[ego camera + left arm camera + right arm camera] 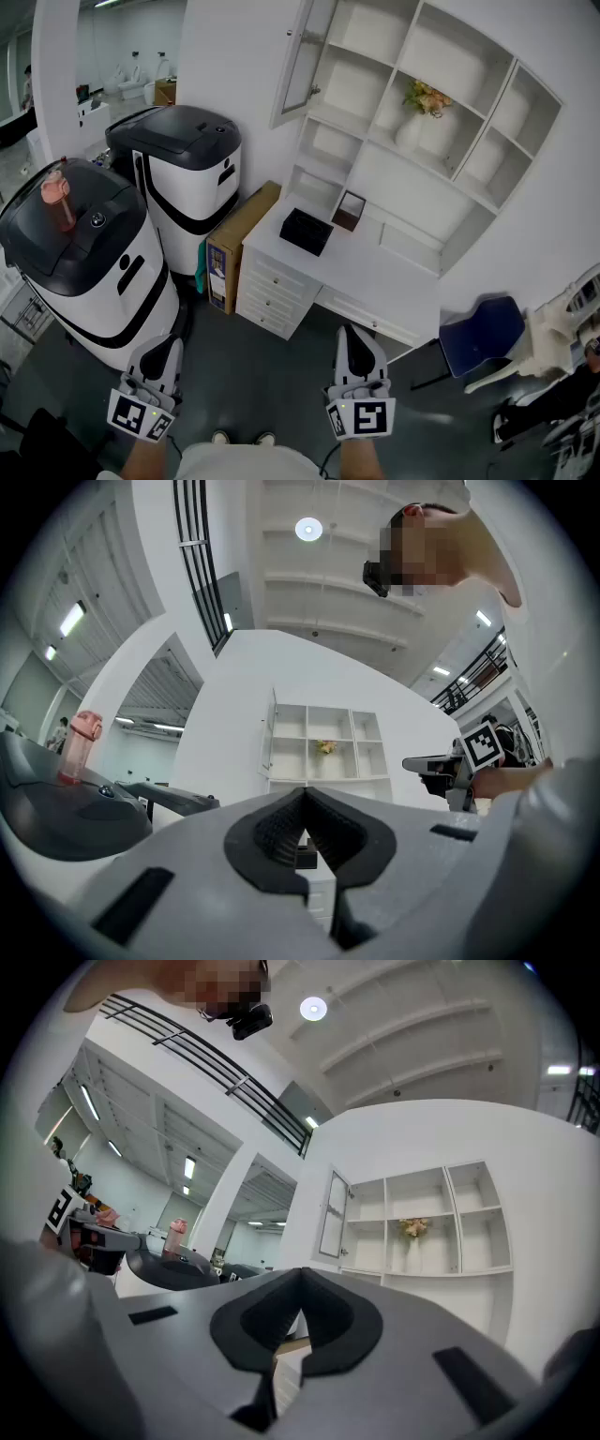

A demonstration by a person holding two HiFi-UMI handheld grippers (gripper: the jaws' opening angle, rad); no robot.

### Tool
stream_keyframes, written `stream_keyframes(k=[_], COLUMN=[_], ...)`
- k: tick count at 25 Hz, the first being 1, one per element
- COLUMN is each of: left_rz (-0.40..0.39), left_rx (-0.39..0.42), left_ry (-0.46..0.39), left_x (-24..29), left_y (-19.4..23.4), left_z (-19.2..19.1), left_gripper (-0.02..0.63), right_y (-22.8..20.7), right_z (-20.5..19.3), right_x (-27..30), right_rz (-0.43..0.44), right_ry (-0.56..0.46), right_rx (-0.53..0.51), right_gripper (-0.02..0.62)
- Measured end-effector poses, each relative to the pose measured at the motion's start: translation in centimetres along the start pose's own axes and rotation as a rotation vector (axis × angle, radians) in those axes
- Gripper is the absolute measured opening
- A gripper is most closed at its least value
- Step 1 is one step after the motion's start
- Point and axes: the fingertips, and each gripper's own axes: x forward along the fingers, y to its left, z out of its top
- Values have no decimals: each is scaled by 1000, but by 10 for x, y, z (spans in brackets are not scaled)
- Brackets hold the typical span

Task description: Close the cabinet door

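Your left hand-held gripper and right hand-held gripper, both closed on nothing, sit at the frame's bottom, well apart from the glass-paned cabinet door ajar at upper centre, probably light, stiff and free-swinging; push its free-edge frame, not the fragile pane.

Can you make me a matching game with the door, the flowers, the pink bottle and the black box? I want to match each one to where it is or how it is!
Things:
1. door
2. flowers
3. bottle
4. black box

Place or state:
A. lying on the desk
B. swung open
C. standing on top of a machine
D. inside the shelves

Pairs: 1-B, 2-D, 3-C, 4-A
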Motion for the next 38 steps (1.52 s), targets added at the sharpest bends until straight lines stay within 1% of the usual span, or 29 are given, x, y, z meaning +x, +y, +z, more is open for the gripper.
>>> stream_keyframes(k=[6, 11, 13, 16, 19, 20, 23, 28, 30, 33, 36, 38], left_rz=[-4, 5, 11, 20, 28, 31, 44, 50, 55, 74, 99, 103], left_rx=[4, 15, 18, 21, 28, 30, 27, 29, 36, 37, 34, 28], left_ry=[6, 5, 5, 3, -2, -3, -3, 14, 30, 54, 67, 67], left_x=[14, 24, 27, 34, 41, 43, 47, 57, 58, 62, 71, 85], left_y=[-2, -5, -8, -14, -23, -26, -35, -52, -56, -56, -44, -32], left_z=[-3, -3, -4, -3, -3, -3, -6, -15, -19, -27, -33, -40], left_gripper=[5, 5, 5, 5, 5, 5, 5, 5, 5, 5, 5, 5], right_y=[-6, -19, -24, -35, -48, -51, -60, -75, -77, -84, -84, -82], right_z=[-14, -24, -26, -25, -22, -20, -15, -12, -10, -3, 4, 2], right_x=[7, 12, 13, 16, 23, 27, 43, 79, 93, 116, 143, 162], right_rz=[4, -6, 3, 15, 33, 54, 117, 188, 215, 228, 241, 254], right_ry=[29, 51, 49, 26, 4, -4, -24, -34, -49, -87, -114, -117], right_rx=[10, 25, 32, 69, 59, 57, 64, 54, 50, 40, 49, 51], right_gripper=[-2, -2, -2, 0, 0, 17, 140, 235, 250, 256, 267, 270])
